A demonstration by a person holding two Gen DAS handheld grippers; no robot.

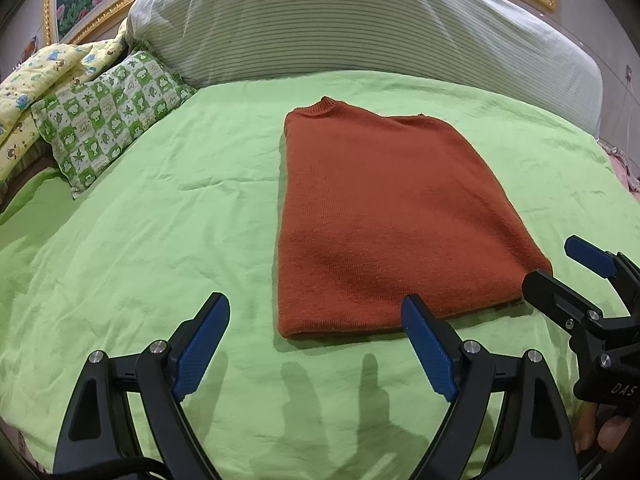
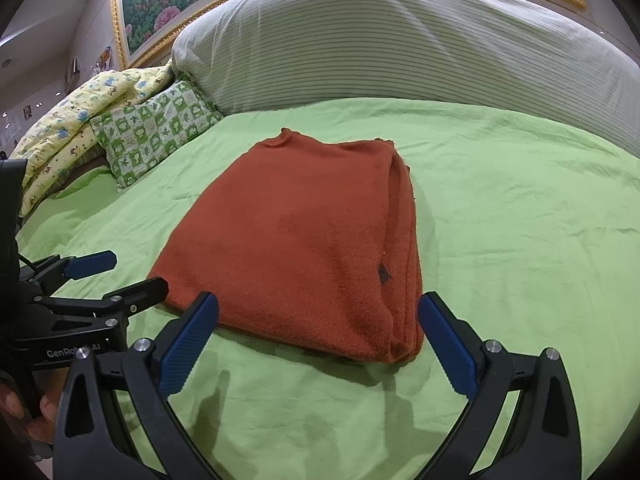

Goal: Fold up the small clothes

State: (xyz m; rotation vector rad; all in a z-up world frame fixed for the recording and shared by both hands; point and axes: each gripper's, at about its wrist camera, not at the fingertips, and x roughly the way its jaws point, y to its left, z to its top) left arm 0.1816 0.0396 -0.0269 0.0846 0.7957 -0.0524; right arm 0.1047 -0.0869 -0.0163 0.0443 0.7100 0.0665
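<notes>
A rust-orange knit sweater point(image 1: 384, 216) lies folded into a long rectangle on the green bedsheet point(image 1: 160, 240), collar at the far end. It also shows in the right wrist view point(image 2: 304, 240), with stacked folded layers along its right edge. My left gripper point(image 1: 316, 320) is open and empty, just short of the sweater's near left corner. My right gripper point(image 2: 320, 316) is open and empty, its jaws spread before the sweater's near hem. The right gripper also shows in the left wrist view point(image 1: 564, 268) by the sweater's near right corner; the left gripper shows in the right wrist view point(image 2: 120, 276).
A large striped grey-white pillow point(image 1: 360, 20) lies across the head of the bed. A green-and-white patterned small pillow point(image 1: 108, 120) and a yellow print blanket point(image 1: 36, 92) sit at the far left. A gold-framed floral picture point(image 2: 168, 0) hangs behind.
</notes>
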